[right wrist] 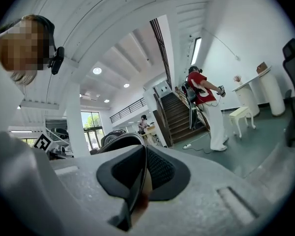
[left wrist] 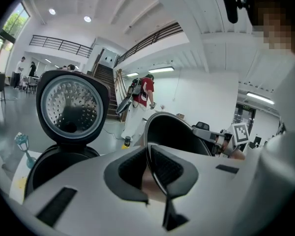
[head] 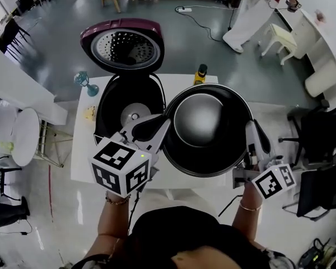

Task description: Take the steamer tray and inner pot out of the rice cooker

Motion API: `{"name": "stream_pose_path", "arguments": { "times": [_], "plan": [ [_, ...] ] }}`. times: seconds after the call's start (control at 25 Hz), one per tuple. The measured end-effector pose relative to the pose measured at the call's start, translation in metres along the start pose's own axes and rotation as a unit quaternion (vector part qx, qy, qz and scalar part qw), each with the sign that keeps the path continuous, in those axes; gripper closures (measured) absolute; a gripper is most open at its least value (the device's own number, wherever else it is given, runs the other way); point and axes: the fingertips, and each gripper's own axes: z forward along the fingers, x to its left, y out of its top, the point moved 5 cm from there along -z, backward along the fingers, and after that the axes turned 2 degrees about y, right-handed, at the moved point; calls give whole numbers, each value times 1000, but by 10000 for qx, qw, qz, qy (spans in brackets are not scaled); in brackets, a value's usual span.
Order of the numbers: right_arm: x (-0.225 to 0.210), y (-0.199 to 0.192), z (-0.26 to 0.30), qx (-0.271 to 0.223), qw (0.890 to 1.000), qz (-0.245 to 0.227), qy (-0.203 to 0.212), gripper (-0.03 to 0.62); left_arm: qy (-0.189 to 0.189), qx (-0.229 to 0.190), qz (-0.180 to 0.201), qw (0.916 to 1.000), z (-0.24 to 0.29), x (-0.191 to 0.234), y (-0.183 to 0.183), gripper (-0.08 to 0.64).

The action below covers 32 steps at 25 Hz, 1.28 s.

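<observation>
Head view — left gripper (head: 164, 125) and right gripper (head: 251, 130) clamp the rim of the empty inner pot (head: 204, 150).

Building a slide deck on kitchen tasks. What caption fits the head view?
Left tongs and right tongs clamp the inner pot by its rim, beside the open rice cooker on the table.

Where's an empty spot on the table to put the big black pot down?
Bare table shows front-left of the rice cooker and along the front edge. The back is crowded: blue glass, yellow bottle. Under the pot is hidden.
</observation>
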Motion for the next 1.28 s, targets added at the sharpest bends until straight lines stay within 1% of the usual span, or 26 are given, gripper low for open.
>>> {"name": "stream_pose_path", "arguments": {
  "times": [0.12, 0.32, 0.52, 0.72, 0.88, 1.08, 1.28],
  "plan": [
    [-18, -7, -16, 104, 9999, 94, -86, 566, 5, 141, -48, 9999, 12, -15, -17, 529],
    [-40, -23, -35, 372, 9989, 214, -206, 565, -163, 377, -286, 9987, 28, -29, -46, 528],
    [-54, -42, -49, 618, 9969, 395, -268, 565, -68, 639, -418, 9971, 36, -37, -74, 528],
    [-64, -64, -57, 919, 9939, 523, -307, 565, -56, 874, -731, 9935, 40, -39, -104, 528],
    [-71, -79, -66, 1113, 9911, 644, -353, 565, 99, 1091, -722, 9914, 43, -42, -124, 528],
    [-84, -96, -72, 1352, 9866, 834, -363, 565, 122, 1339, -882, 9870, 48, -48, -147, 528],
    [-92, -111, -79, 1548, 9824, 965, -414, 565, 147, 1609, -952, 9823, 50, -51, -166, 528]
  ]
}}
